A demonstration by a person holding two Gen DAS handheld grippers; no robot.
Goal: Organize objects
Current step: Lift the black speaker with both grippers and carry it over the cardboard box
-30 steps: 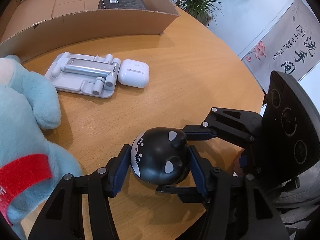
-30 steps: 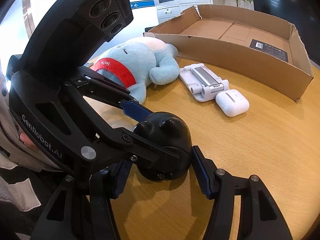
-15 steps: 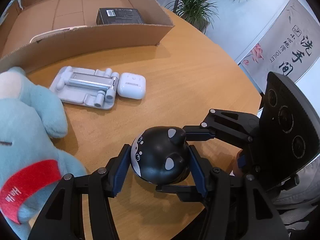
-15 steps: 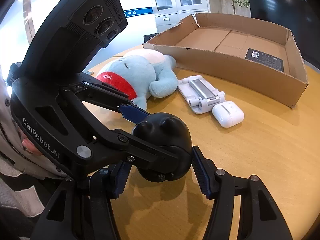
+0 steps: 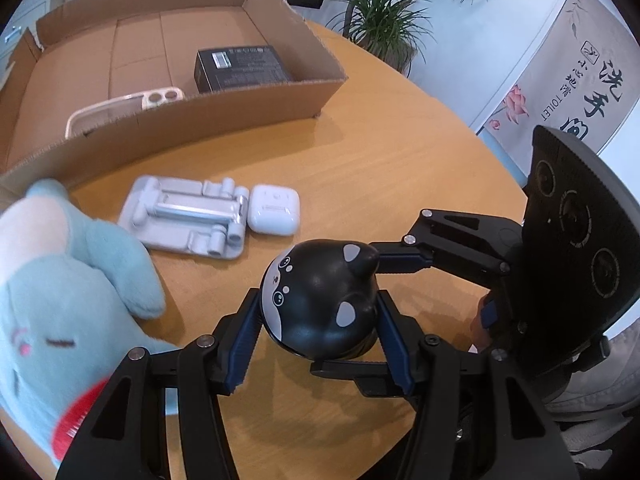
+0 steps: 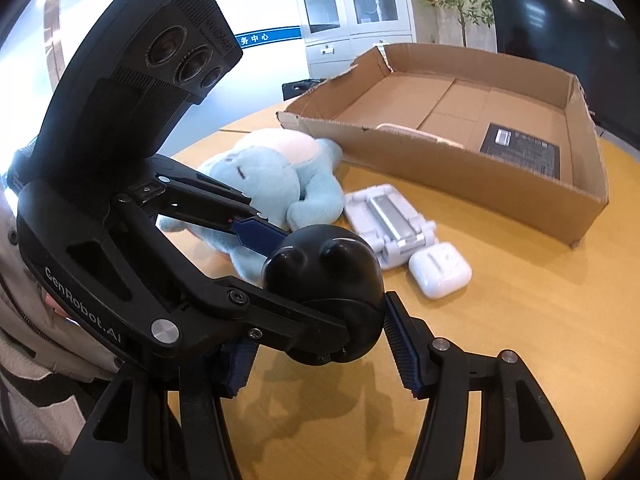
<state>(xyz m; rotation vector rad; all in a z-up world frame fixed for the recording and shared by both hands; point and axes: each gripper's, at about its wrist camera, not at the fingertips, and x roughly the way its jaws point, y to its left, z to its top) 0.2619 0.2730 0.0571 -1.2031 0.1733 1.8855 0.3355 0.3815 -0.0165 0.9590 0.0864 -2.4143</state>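
Claws meet at one thing: the left claw point(image 5: 318, 322) pinches a round black toy point(image 5: 320, 300) with grey ears and a white face, its blue pads pressed to both sides, low in the middle of the left wrist view. The right claw point(image 6: 316, 344) is spread around the same toy point(image 6: 324, 276) from the other side; one pad sits just beside it, and whether it touches cannot be told. In the left wrist view the right claw point(image 5: 400, 316) reaches in from the right edge.

Beyond the toy, on the wooden table point(image 5: 400, 168), lie a white earbud case point(image 5: 274, 210) and, touching it, a grey folding stand point(image 5: 186, 216). A light blue plush animal point(image 5: 60, 300) fills the lower left. A cardboard box point(image 5: 248, 96) spans the upper left, holding a black packet point(image 5: 240, 64) and a clear phone case point(image 5: 124, 106).
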